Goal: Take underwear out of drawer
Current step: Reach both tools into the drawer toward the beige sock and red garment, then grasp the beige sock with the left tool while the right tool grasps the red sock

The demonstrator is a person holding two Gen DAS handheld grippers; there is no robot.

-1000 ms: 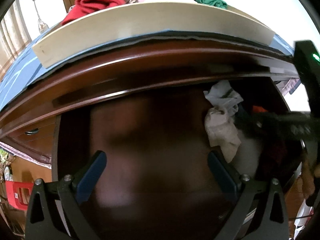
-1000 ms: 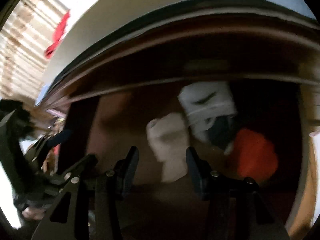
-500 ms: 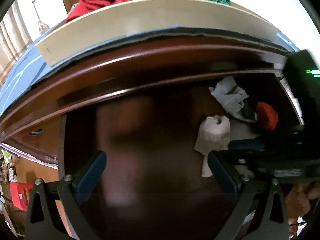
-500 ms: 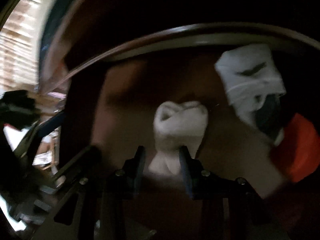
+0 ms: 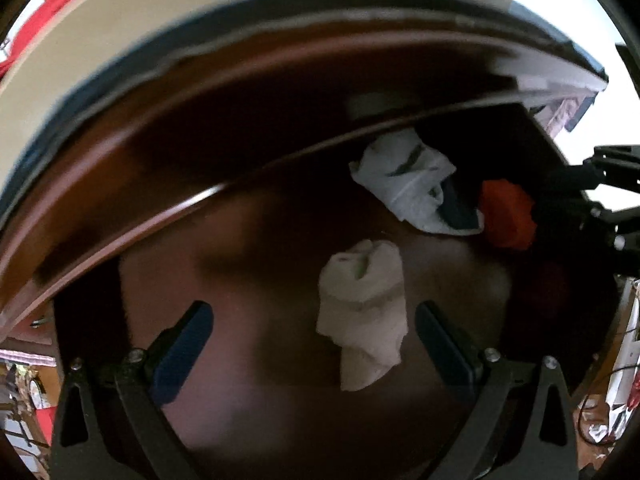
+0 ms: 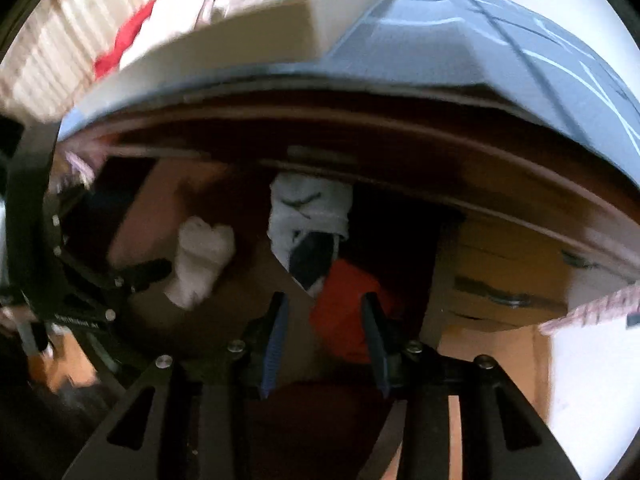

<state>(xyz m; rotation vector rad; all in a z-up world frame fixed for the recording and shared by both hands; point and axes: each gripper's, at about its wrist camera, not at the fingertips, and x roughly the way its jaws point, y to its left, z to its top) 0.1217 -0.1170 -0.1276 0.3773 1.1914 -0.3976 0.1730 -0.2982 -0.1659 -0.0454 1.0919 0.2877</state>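
The open wooden drawer (image 5: 248,280) holds a rolled cream garment (image 5: 362,312), a white garment with a dark mark (image 5: 404,188) and an orange garment (image 5: 506,214). My left gripper (image 5: 312,310) is open wide above the drawer floor. The cream roll lies between its fingers, nearer the right one, untouched. My right gripper (image 6: 324,300) hangs over the orange garment (image 6: 344,316), and its jaws are opening. The orange cloth shows between the fingers, but the blur hides whether the pads touch it. The cream roll (image 6: 200,264) lies to the left, beside a left-gripper finger (image 6: 150,270).
The dresser top carries a blue-grey patterned cloth (image 6: 480,48) and a cream box (image 6: 256,36) heaped with red, pink and green clothes. A lower drawer front with metal handles (image 6: 504,300) shows at the right. A dark navy piece (image 5: 456,210) lies under the white garment.
My right gripper had the cream roll between its fingers and has swung right, over the orange garment. My left gripper has shifted so the cream roll now lies between its fingers.
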